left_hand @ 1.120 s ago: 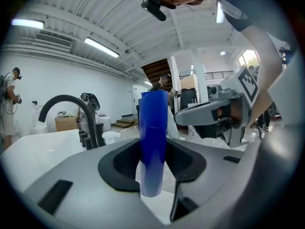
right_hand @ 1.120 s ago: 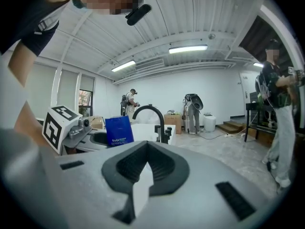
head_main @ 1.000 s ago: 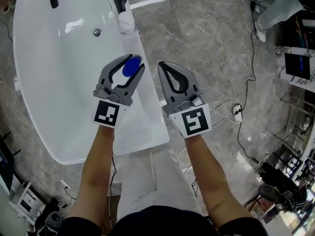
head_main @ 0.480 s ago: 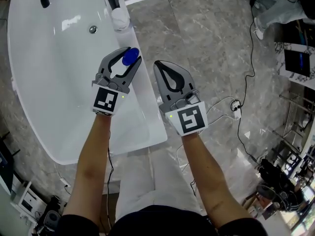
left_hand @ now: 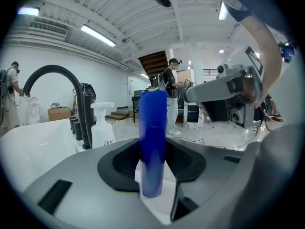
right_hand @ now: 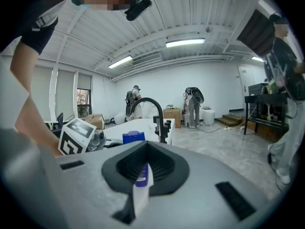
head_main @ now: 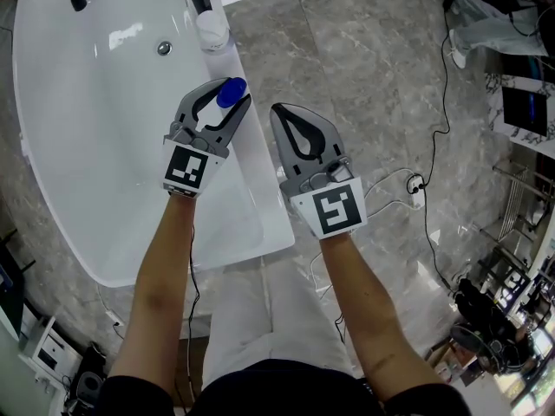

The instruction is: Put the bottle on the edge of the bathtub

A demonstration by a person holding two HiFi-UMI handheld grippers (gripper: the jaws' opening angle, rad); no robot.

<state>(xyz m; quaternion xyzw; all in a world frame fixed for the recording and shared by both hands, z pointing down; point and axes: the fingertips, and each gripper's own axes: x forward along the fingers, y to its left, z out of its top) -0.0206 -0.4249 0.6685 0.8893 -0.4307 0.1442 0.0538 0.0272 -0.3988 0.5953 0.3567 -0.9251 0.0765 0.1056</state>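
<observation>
Grey marble floor (head_main: 364, 76) surrounds a white bathtub (head_main: 78, 146). Left gripper (head_main: 229, 102) pinches the blue bottle (head_main: 230, 92) upright between its jaws, directly over the tub's near rim (head_main: 256, 180). Compared with a second ago, the bottle sits nearer the pump dispenser (head_main: 211, 31) and appears lower; contact with the rim cannot be confirmed. Right gripper (head_main: 278, 118) hangs just beside the rim, jaws pressed together, empty. Judgement: placement is nearly complete; remaining steps are to seat the base and release.

Black short sleeves (head_main: 128, 395), pale trousers (head_main: 260, 319)
</observation>
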